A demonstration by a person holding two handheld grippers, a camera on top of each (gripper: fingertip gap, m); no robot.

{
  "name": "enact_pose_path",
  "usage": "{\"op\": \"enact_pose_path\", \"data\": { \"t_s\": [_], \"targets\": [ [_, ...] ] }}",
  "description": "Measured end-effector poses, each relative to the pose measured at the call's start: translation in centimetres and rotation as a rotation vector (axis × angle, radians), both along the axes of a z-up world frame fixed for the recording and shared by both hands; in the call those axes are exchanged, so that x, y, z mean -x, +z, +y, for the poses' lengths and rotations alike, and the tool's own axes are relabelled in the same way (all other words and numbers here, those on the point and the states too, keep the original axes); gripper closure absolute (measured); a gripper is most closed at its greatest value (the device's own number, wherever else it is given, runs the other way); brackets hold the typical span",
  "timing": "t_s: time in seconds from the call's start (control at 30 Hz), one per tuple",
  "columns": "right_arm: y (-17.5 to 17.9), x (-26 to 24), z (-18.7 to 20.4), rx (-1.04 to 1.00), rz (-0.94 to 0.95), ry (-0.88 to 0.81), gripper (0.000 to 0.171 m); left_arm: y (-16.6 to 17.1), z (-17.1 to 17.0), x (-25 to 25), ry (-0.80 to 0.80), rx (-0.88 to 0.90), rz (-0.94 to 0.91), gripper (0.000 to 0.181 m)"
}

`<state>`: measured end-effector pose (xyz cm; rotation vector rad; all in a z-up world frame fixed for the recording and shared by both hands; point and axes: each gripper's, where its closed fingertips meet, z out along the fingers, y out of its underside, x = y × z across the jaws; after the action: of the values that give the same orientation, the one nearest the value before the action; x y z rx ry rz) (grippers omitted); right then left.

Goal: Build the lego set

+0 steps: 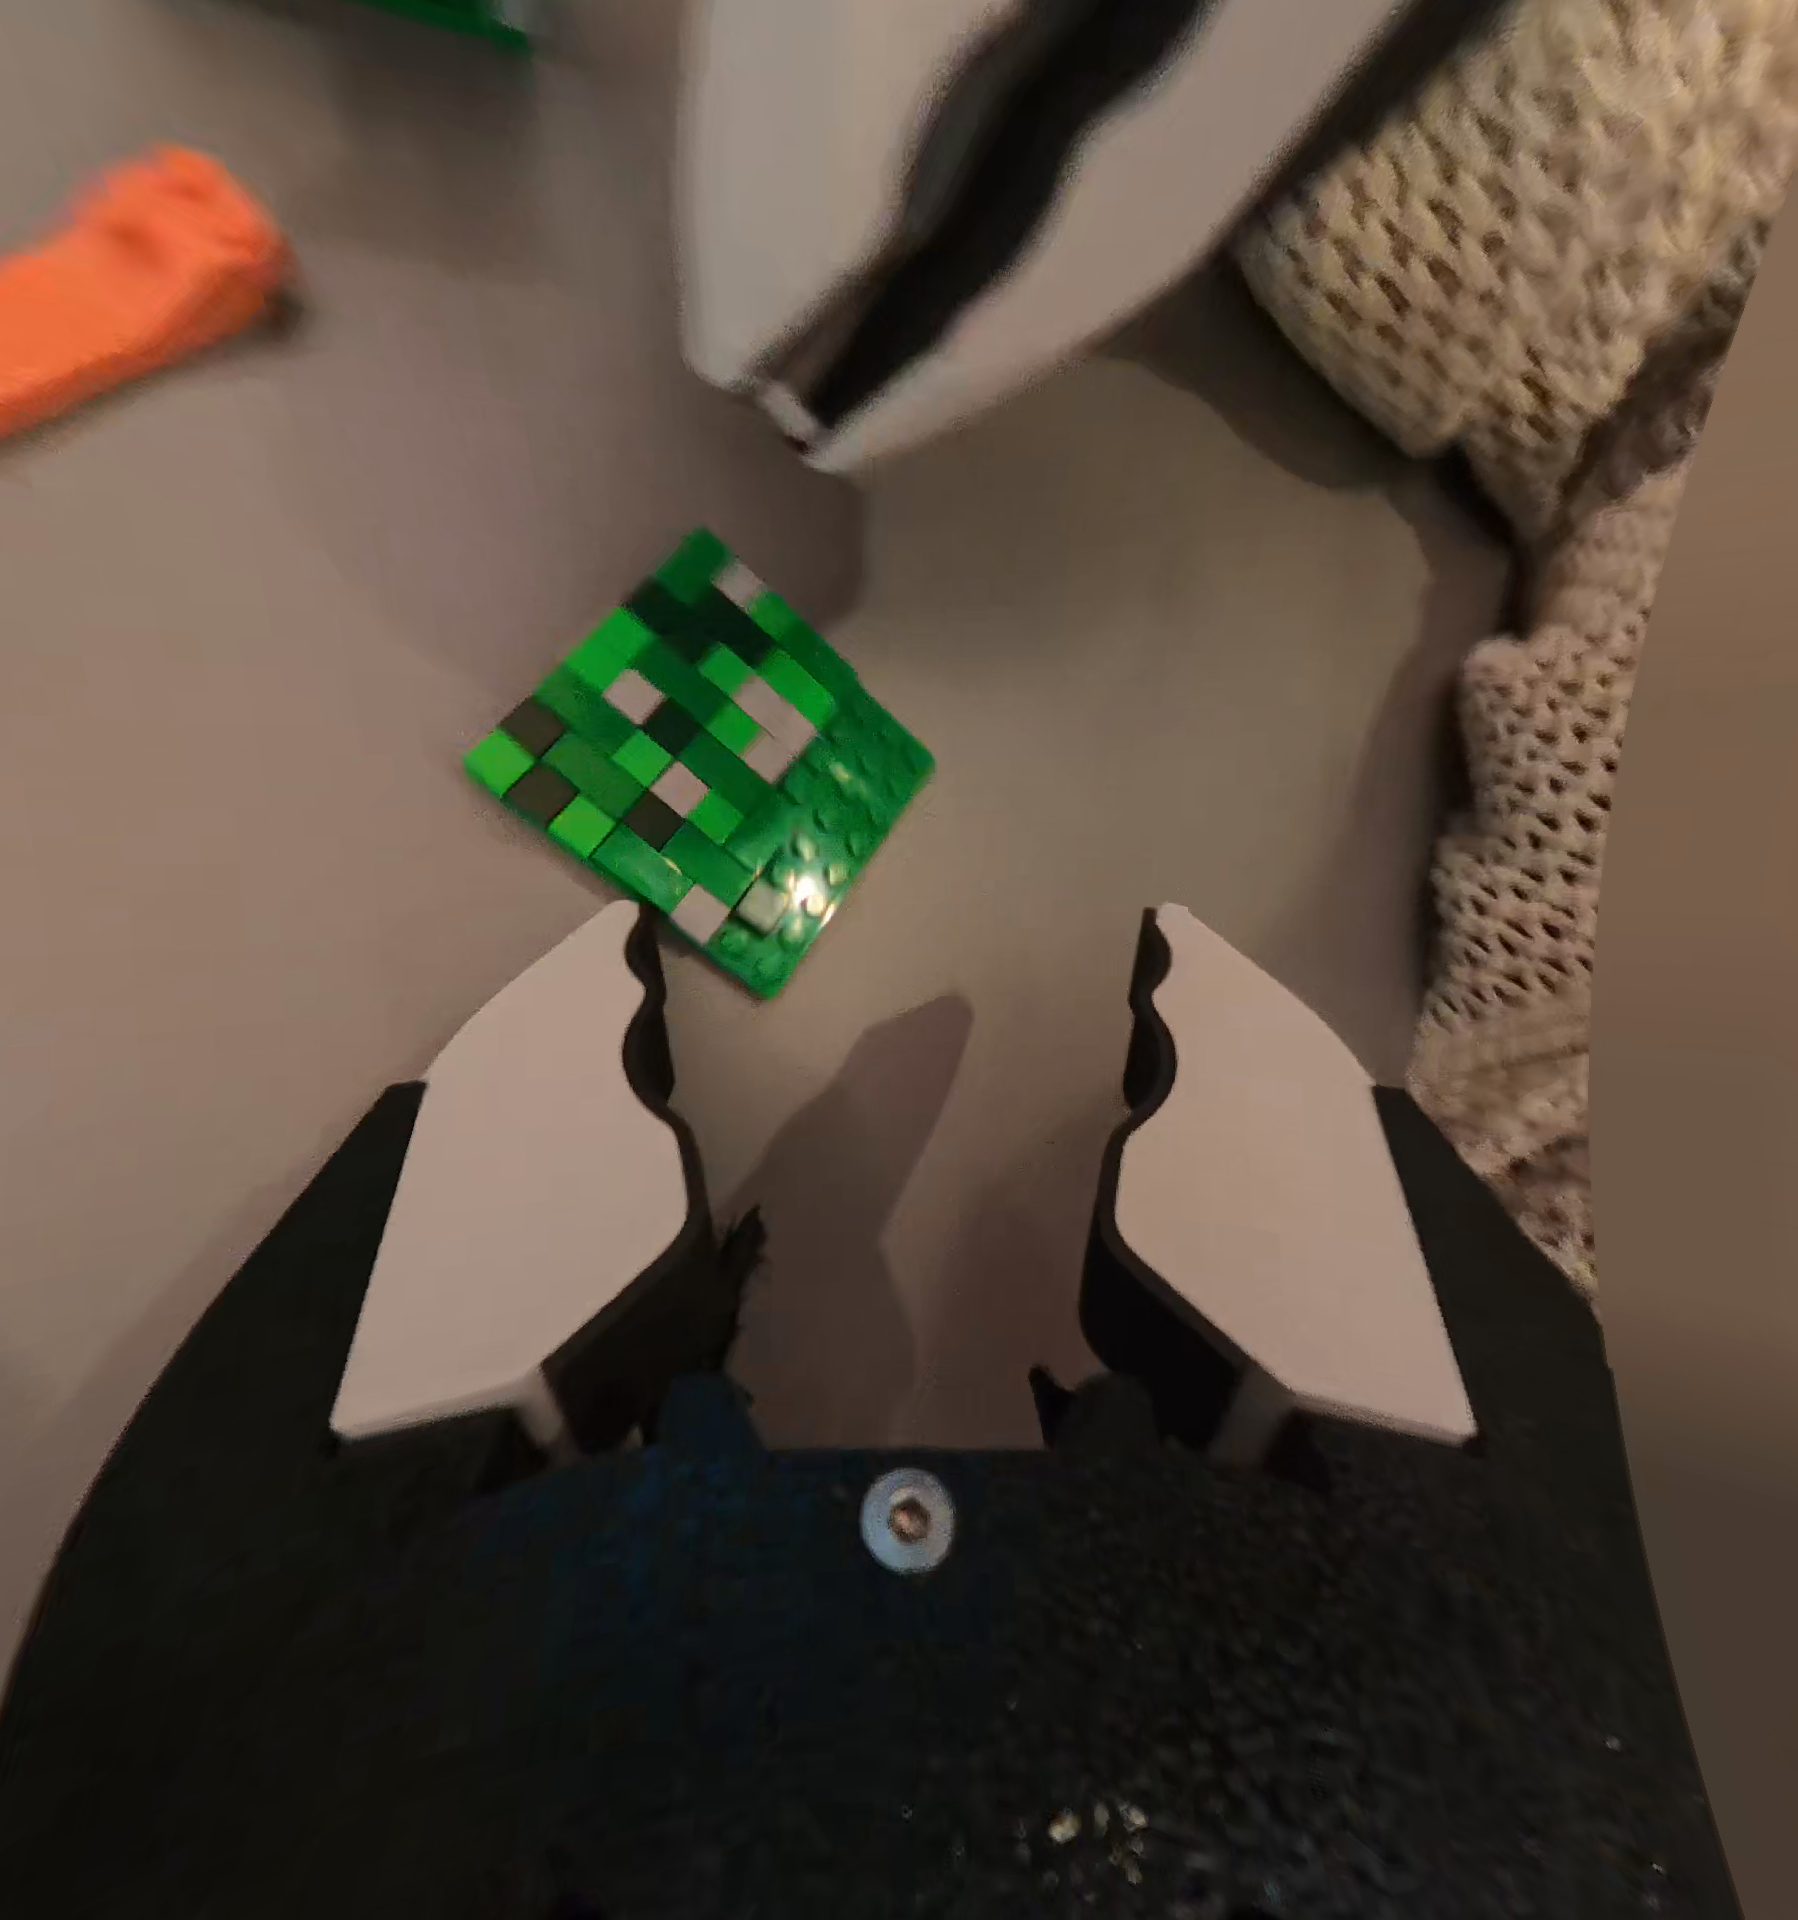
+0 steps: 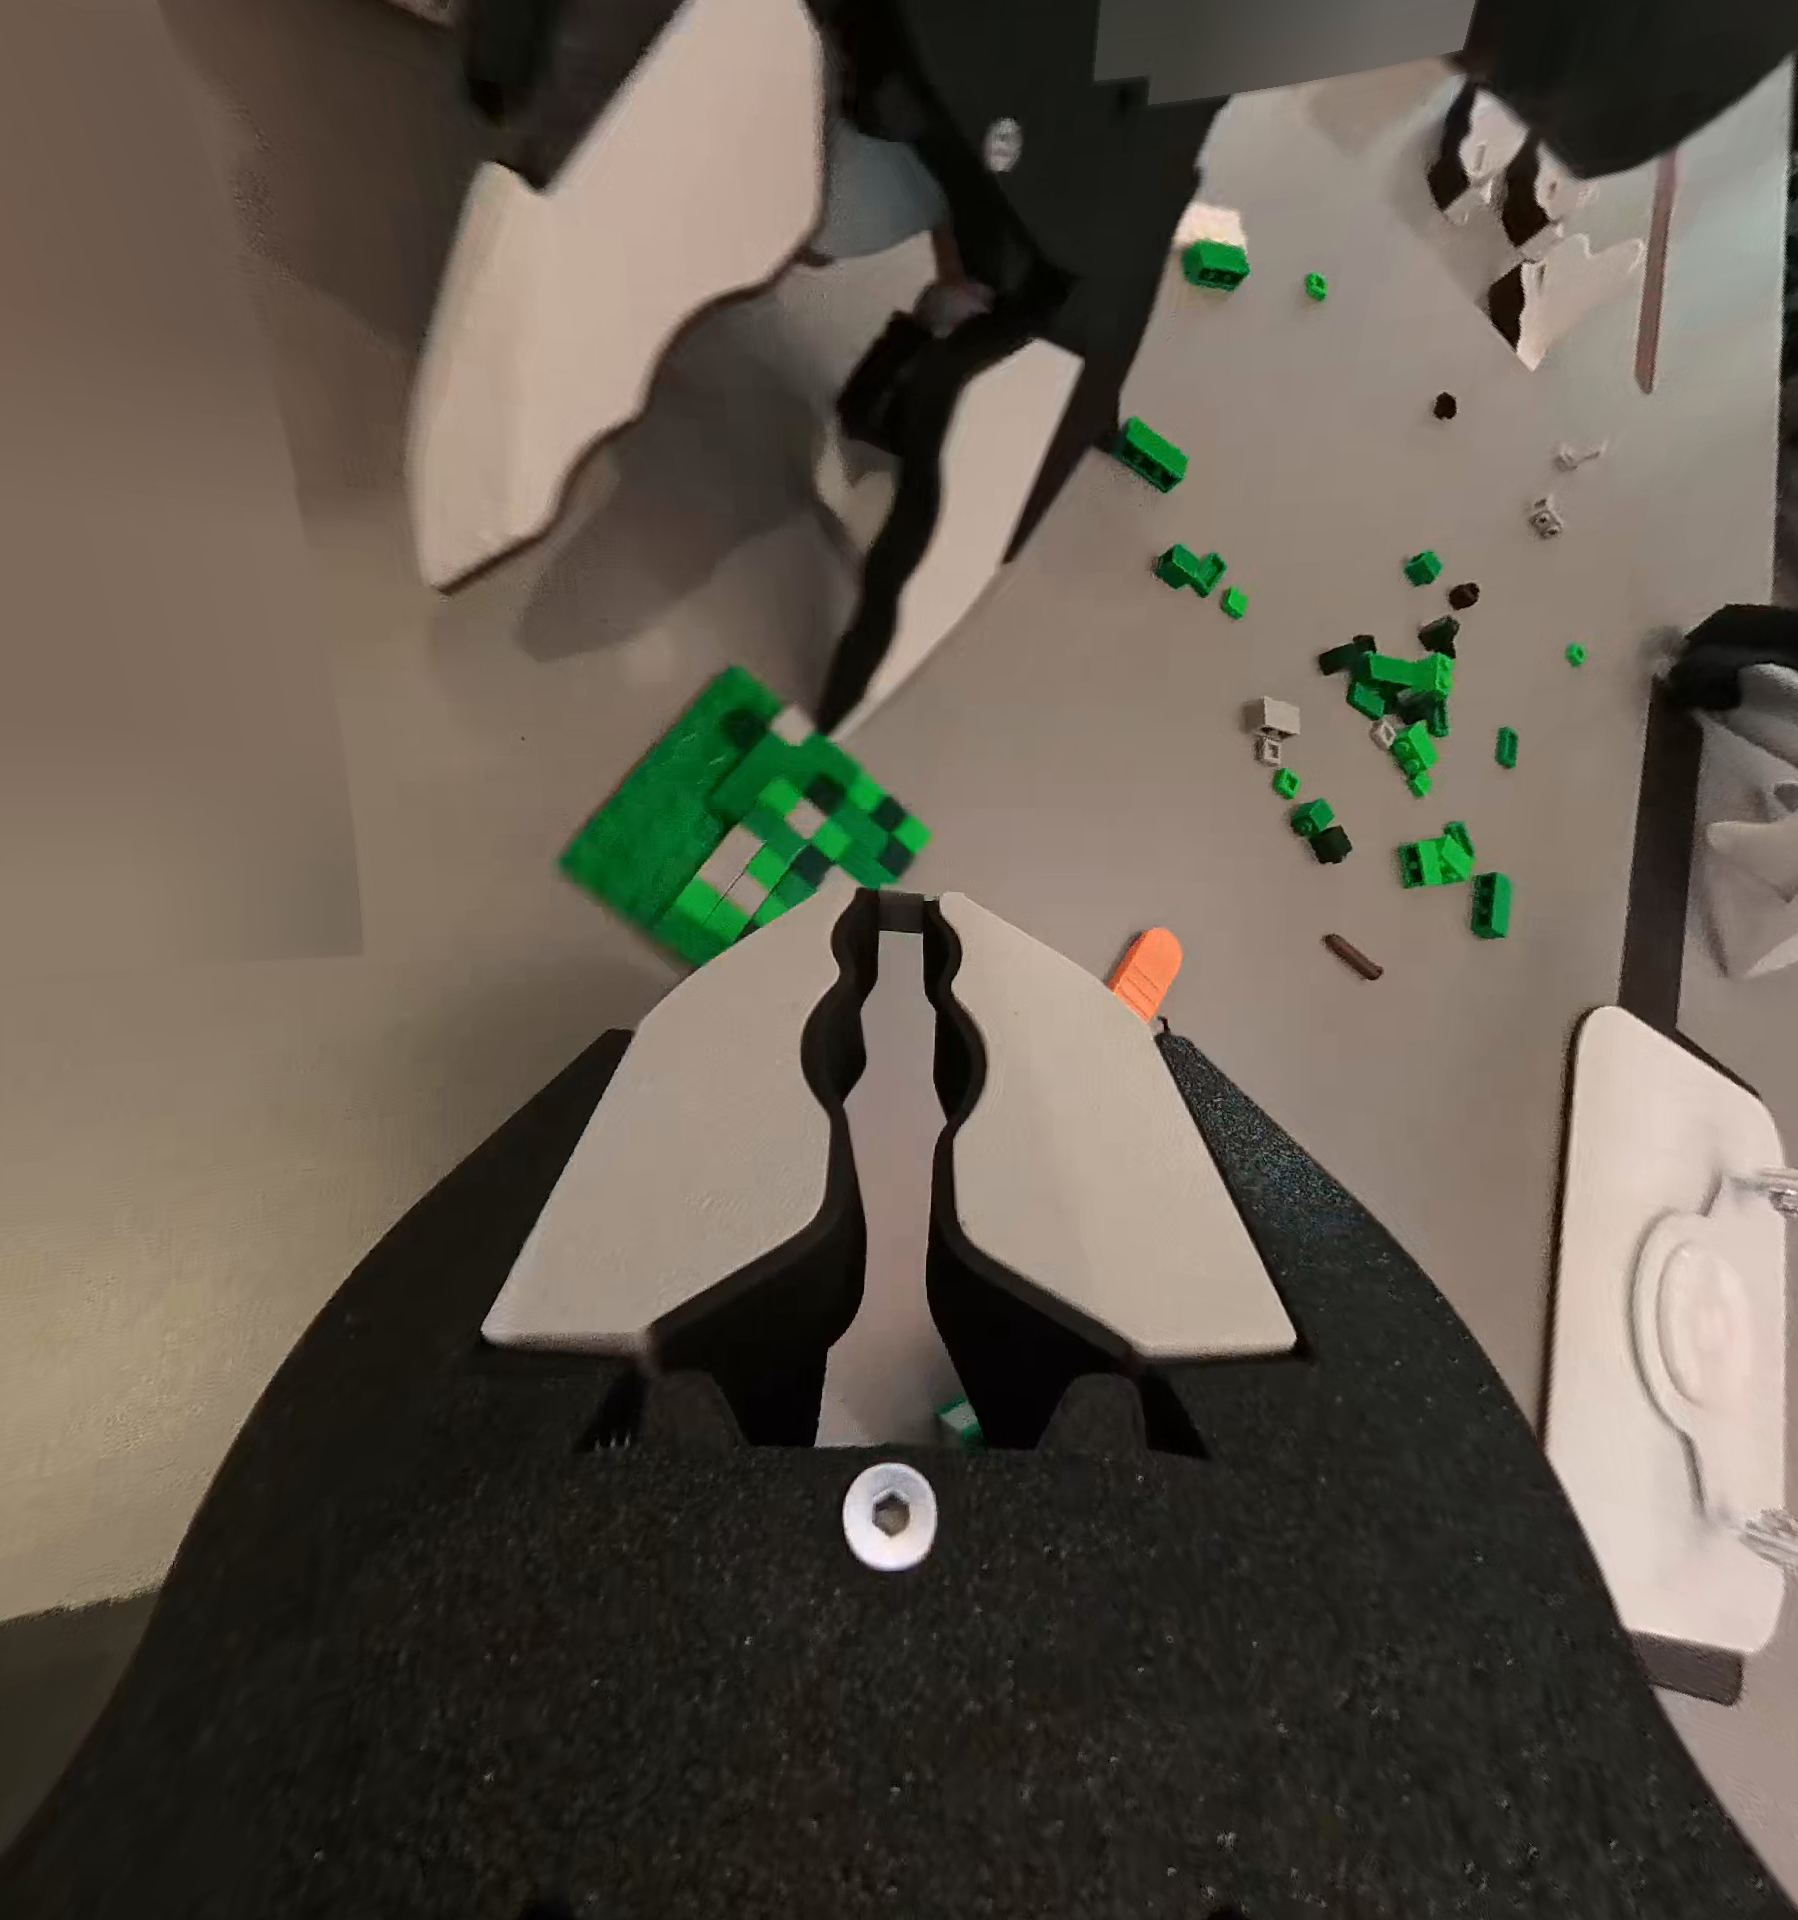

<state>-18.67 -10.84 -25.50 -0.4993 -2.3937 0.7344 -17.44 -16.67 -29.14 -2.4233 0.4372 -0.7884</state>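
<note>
Green lego plate (image 1: 697,764) on table, left gripper (image 1: 890,914) agape, right gripper (image 2: 900,904) pinching dark tile (image 2: 900,911)

right gripper (image 1: 936,239) in left wrist view: motion-blurred, top cut by frame edge. orange tool (image 1: 95,301) far left of left gripper: soft, cut at edge. green scrap (image 1: 438,16) top left, can't tell what. tiny dark piece (image 2: 900,911) pinched at right gripper tips, too small to ID. green bit (image 2: 957,1423) behind its fingers, mostly hidden.
</note>
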Motion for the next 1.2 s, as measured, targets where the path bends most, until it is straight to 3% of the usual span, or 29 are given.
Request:
{"op": "enact_pose_path", "data": {
  "t_s": [0.07,0.2,0.3,0.53,0.73,0.8,1.2],
  "targets": [
    [0.2,-0.4,0.1,0.032,-0.026,0.000,0.163,0.0,-0.5,-1.0,-0.095,-0.021,0.040,0.102],
    [0.1,-1.5,0.5,0.056,-0.111,0.006,0.163,-0.2,2.0,0.6,-0.118,-0.207,0.283,0.088],
    [0.1,-2.3,0.4,0.075,-0.161,0.018,0.163,-1.6,2.6,0.7,-0.245,-0.253,0.446,0.084],
    [0.0,-3.2,-0.5,0.115,-0.223,0.060,0.164,-2.2,2.9,0.3,-0.400,-0.248,0.385,0.096],
    [-1.2,-3.2,-0.6,0.085,-0.271,0.046,0.163,-2.1,3.2,0.4,-0.374,-0.251,0.382,0.102],
    [-1.6,-3.2,-0.9,0.071,-0.286,0.048,0.164,-2.0,3.1,0.1,-0.373,-0.262,0.373,0.115],
    [-3.6,-2.5,-0.9,-0.055,-0.286,0.031,0.163,-1.8,4.0,0.2,-0.209,-0.335,0.372,0.116]
  ]
}}
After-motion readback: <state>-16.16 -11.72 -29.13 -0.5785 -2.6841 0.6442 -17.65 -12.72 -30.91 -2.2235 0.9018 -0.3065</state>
